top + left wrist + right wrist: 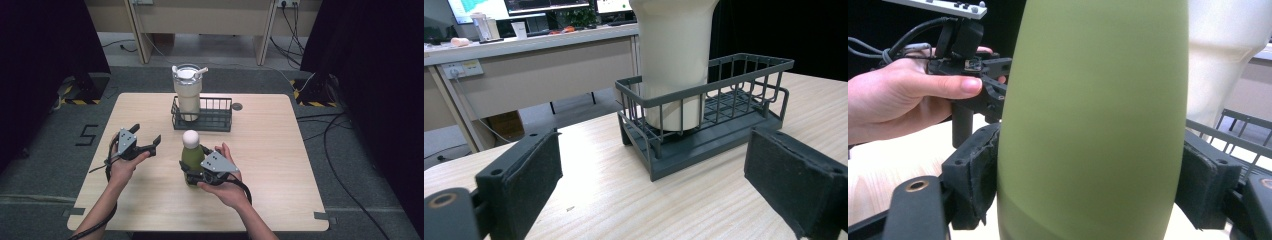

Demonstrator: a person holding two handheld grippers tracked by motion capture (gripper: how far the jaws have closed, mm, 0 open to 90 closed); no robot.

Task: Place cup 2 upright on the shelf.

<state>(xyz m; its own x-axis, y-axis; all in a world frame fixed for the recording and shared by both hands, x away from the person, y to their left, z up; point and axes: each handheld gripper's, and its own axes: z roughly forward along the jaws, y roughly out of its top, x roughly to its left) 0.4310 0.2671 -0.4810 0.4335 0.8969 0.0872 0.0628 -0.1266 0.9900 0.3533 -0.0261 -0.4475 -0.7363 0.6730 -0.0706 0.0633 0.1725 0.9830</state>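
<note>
— Right gripper (196,172), high view: we see its jaws clamped on the lower body of the green bottle (192,159), which stands upright on the table (280,165) with a white round cap on top. What do we log for the other hand?

— Left gripper (148,137) is held beside and apart from the bottle, jaws spread wide with nothing between them. Ahead of both grippers sits the dark wire basket (216,119), with the cream tumbler (188,95) standing in its left end.

— Left gripper view next. We note both padded jaws far apart at the bottom corners, the bare table (614,200) between them.

— Agreed. Straight ahead of the jaws is the basket (729,100), and the tumbler (676,55) stands upright in its near end.

— Right gripper view: the bottle (1093,115) sits between the jaws, and both pads (979,175) press its sides.

— Beyond it we see the left hand (903,100) holding its gripper; to the other side, the tumbler (1220,60) and a piece of basket rim (1233,135).
</note>
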